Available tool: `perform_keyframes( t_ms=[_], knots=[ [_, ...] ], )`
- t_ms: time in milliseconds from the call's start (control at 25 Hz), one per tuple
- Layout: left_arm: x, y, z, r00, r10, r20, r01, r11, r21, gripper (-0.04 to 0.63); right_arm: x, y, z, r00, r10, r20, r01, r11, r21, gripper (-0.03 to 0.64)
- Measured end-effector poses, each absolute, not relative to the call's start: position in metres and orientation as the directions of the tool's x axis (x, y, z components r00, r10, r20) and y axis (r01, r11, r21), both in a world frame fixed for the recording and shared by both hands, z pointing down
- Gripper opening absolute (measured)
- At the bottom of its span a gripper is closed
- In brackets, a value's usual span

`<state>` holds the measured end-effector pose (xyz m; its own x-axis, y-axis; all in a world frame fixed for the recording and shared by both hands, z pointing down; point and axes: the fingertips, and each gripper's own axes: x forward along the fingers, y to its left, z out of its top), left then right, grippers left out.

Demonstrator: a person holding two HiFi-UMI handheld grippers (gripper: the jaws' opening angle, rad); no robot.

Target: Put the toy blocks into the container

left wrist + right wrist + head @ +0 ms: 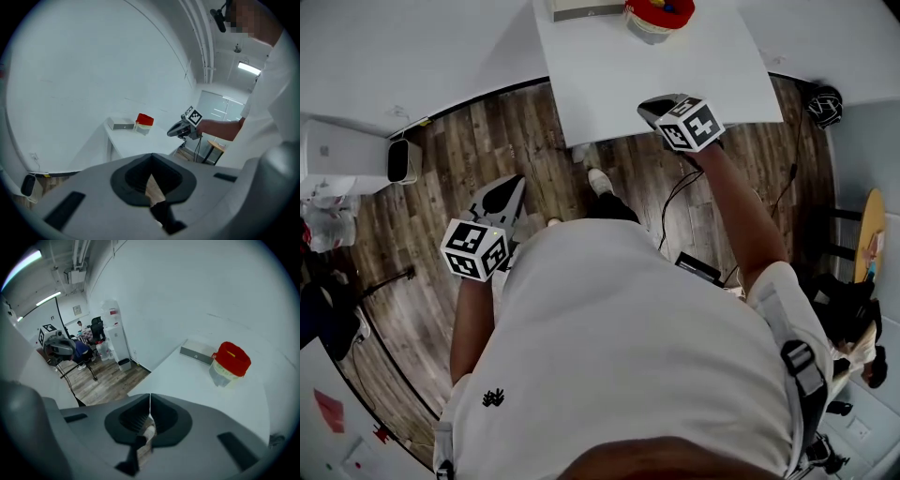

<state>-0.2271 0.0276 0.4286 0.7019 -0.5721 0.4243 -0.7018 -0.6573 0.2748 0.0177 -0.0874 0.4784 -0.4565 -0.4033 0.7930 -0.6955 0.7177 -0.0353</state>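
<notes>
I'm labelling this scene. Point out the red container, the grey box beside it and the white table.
red container [233, 358], right gripper view, red upper part.
grey box [197, 354], right gripper view, front face.
white table [619, 84], head view, bare top.

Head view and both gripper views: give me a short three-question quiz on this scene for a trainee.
1. True or false: the right claw holds a toy block.
2. What stands beside the red-topped container on the white table? A: a grey box. B: a mug. C: a plate.
3. Fill in: the left claw hangs not over the table but over the wooden ____.

Key: 1 false, its jaws are shut on nothing. 2 A. 3 floor.
</notes>
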Motion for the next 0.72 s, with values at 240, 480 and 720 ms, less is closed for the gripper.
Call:
perform_keyframes(
  t_ms=[240,480,720],
  knots=[
    [-0.224,0.042,0.433,0.746,-0.506,0.433,-0.646,-0.707,0.287,0.006,-0.025,-0.023,0.488,-0.548,-0.415,0.727,-0.712,0.687,-0.144,0.008],
    [-0.216,0.05,0.433,0.771,-0.467,0.434,-0.612,-0.732,0.299,0.006,-0.041,0.014,0.487,-0.599,-0.456,0.658,-0.732,0.645,-0.219,0.006],
    [-0.212,0.058,0.438,0.777,-0.447,0.444,-0.6,-0.74,0.306,0.006,-0.056,0.034,0.489,-0.617,-0.453,0.643,-0.719,0.656,-0.228,0.006]
  ],
)
